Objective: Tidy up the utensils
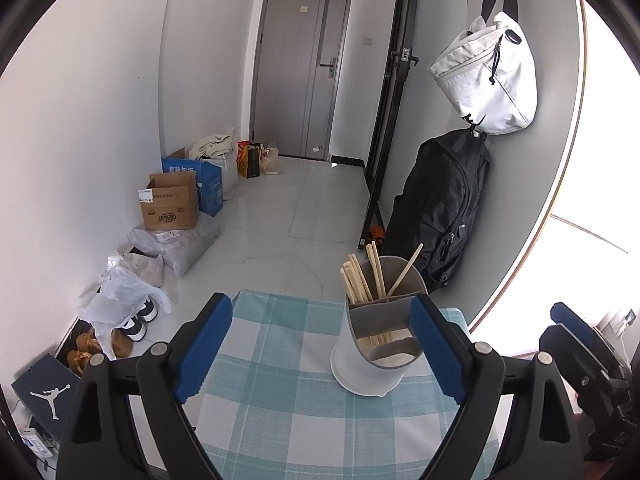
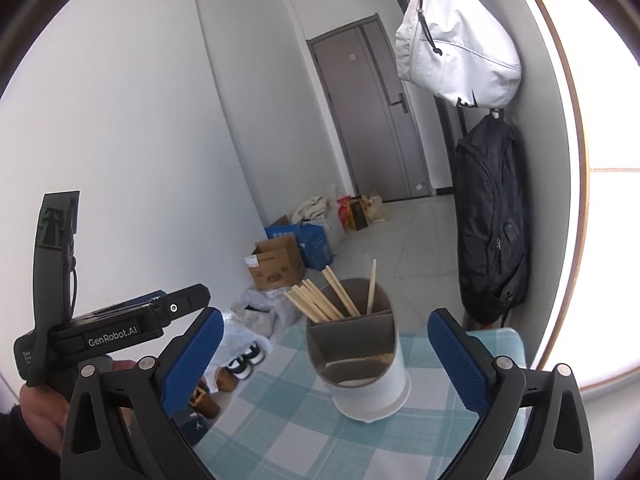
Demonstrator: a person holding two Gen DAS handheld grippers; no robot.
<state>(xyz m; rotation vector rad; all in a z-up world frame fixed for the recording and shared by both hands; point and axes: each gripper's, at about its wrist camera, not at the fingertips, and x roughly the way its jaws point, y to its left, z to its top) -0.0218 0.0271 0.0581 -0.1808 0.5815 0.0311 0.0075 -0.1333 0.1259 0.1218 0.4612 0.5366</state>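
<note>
Fingers: both pairs spread wide and empty. We note the left gripper (image 1: pixel 320 354) and the right gripper (image 2: pixel 324 364) each framing the utensil holder (image 1: pixel 376 344) without touching it; nothing lies between the blue pads (image 1: pixel 204 352).

Item: utensil holder, white, grey divided insert, upright on the table (image 1: pixel 280 420) near its far right corner. Wooden chopsticks (image 1: pixel 362 276) stand in the rear compartments, most bunched at the left, one leaning alone to the right. The front compartment appears empty, though its floor is hard for us to read.

Handling: we judge the sorting done or nearly so. If another stick is still to be added, we would lower it tip-first into a rear compartment and let go only once it is past the divider, so the holder is not tipped.

Views: the right wrist shows a person's hand (image 2: pixel 40 412) on the left gripper's body; the left wrist shows the right gripper at its right edge and a shoe box (image 1: pixel 44 390) on the floor.
</note>
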